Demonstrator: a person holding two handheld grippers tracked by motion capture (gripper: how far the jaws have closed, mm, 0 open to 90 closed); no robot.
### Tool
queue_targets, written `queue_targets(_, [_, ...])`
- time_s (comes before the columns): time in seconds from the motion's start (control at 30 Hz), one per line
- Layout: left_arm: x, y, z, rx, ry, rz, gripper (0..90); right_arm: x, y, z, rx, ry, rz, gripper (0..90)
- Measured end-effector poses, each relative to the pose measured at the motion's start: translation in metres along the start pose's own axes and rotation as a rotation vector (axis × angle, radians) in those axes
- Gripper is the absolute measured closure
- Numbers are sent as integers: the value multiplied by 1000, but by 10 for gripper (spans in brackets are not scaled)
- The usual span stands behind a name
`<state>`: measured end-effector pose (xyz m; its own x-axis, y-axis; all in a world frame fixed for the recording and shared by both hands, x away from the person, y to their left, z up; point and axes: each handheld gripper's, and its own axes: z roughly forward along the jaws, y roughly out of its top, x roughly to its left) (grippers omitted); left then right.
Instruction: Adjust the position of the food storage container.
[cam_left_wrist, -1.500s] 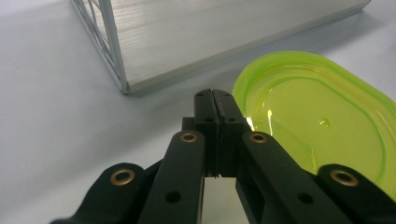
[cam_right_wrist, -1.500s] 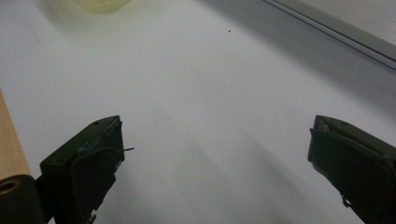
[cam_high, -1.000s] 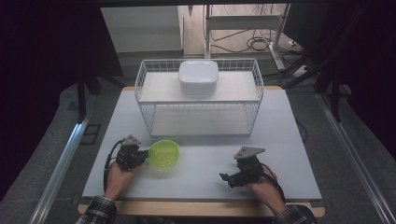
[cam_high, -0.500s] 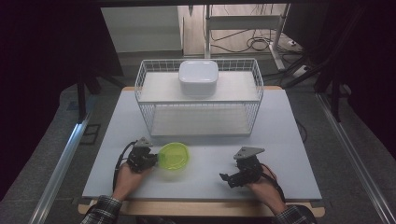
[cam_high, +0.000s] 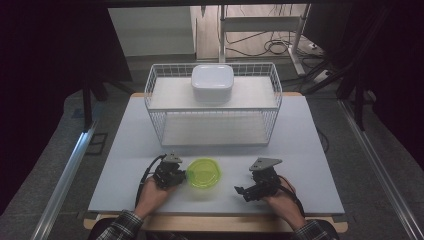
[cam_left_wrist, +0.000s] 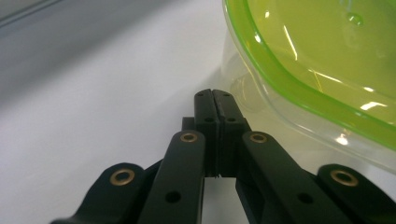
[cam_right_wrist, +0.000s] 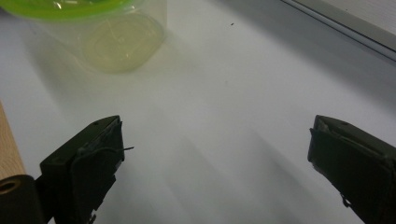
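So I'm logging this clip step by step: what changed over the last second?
The left hand-held gripper, jaws shut, moved right along the table, pushing the green-lidded container right, toward the right hand-held gripper. That one stayed put, jaws open. The wire rack and white box did not move.

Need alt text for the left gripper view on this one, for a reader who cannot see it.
The left gripper, its two black jaws shut together with nothing between them, sits on a white table right beside a clear container with a green lid. The container lies at upper right, close to the jaw tips; contact cannot be told.
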<state>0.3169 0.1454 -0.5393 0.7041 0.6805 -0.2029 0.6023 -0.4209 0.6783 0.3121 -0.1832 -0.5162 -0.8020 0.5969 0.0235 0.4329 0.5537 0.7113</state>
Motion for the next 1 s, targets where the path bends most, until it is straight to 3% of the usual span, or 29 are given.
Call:
queue_targets(0.3, [-13,4,7,10,-34,33,894,0,0,0,5,9,-3,38])
queue_targets(0.47, [-11,2,-2,-9,-10,34,858,-1,0,-1,2,8,-3,38])
queue_targets(0.67, [-17,-3,-19,-52,95,77,622,-1,0,-2,-4,13,3,38])
queue_targets(0.83, [-15,-9,-34,-100,108,64,444,-1,0,-3,-5,13,3,38])
queue_targets(1.0, [-16,-14,-44,-138,131,97,266,-1,1,-4,-11,14,0,38])
